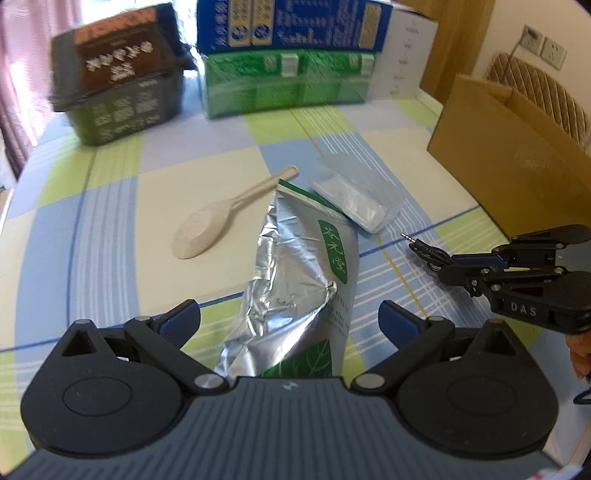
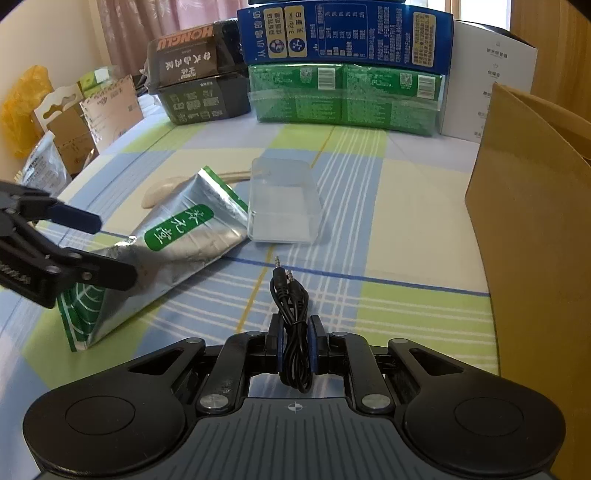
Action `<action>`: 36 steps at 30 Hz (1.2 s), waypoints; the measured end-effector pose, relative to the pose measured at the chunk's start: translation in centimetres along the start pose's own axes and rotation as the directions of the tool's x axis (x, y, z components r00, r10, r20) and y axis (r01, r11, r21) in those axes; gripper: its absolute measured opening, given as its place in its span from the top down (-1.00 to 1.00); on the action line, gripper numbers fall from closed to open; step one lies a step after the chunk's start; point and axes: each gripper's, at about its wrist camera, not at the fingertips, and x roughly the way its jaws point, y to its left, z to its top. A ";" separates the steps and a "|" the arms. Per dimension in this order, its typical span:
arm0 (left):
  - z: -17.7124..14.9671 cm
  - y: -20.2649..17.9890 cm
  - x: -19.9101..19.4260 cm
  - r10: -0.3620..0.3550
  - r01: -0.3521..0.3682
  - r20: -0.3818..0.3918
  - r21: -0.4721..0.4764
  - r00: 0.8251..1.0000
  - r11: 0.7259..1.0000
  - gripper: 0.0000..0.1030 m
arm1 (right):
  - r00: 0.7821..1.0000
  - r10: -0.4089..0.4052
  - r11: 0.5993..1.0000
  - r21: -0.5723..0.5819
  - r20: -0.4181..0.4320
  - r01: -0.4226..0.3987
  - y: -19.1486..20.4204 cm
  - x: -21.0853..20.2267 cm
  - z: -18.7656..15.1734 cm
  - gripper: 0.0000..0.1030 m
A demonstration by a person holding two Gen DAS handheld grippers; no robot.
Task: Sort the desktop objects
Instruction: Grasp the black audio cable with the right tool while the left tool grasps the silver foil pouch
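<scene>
A silver and green foil tea bag (image 1: 295,273) lies on the checked tablecloth, also in the right wrist view (image 2: 166,251). My left gripper (image 1: 290,317) is open, its fingers on either side of the bag's near end. My right gripper (image 2: 295,343) is shut on a coiled black audio cable (image 2: 290,295), its plugs pointing forward; it shows in the left wrist view (image 1: 428,251) at the right. A beige spoon (image 1: 221,218) and a clear plastic box (image 2: 282,201) lie beyond the bag.
A brown cardboard box (image 2: 532,206) stands at the right. At the back are a dark box (image 2: 199,77), a green pack (image 2: 343,96) under a blue carton (image 2: 343,33), and a white box (image 2: 487,74). More cartons (image 2: 92,122) stand off the left edge.
</scene>
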 end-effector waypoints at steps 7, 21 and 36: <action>1.3 -0.9 3.3 -0.010 0.019 -0.106 0.088 0.994 0.996 -0.65 | 1.000 -0.014 1.000 -0.014 -0.002 0.014 0.0 0.2 -0.3 0.81; 0.7 -3.4 2.9 0.048 -0.017 -0.206 0.147 0.977 0.989 0.02 | 1.000 -0.006 0.998 0.056 -0.030 0.008 0.2 -2.7 -2.9 0.81; -8.5 -11.8 -4.3 0.026 -0.021 -0.274 0.021 0.961 1.000 0.03 | 0.999 0.027 0.990 0.142 -0.045 -0.020 1.3 -11.1 -11.7 0.79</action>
